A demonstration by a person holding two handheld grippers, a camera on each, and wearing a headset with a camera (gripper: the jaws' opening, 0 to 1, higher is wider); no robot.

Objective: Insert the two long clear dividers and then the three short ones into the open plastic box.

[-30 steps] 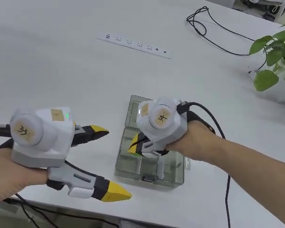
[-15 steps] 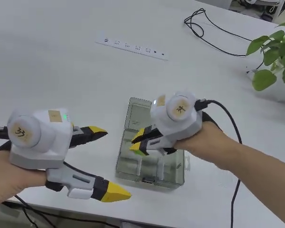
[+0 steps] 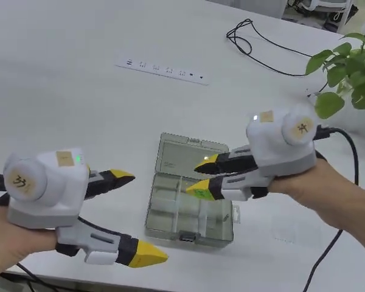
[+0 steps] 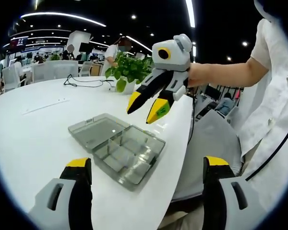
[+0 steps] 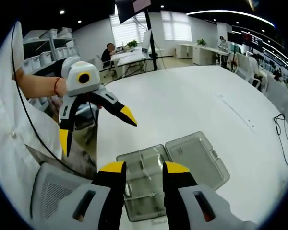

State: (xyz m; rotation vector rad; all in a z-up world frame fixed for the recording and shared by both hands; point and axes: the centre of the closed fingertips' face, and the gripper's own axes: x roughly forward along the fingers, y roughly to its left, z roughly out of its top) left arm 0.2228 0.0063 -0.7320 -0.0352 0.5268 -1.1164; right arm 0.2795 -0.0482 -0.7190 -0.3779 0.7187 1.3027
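Lying open, the plastic box (image 3: 177,156) holds seated clear dividers (image 3: 180,208); left gripper (image 3: 141,218) spread wide, right gripper (image 3: 202,176) slightly parted.

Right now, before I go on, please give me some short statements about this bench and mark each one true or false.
1. The plastic box is open. True.
2. The left gripper is shut. False: its jaws stand wide apart.
3. The right gripper holds a divider. False: nothing is between its jaws.
4. The power strip lies on the table, beyond the box. True.
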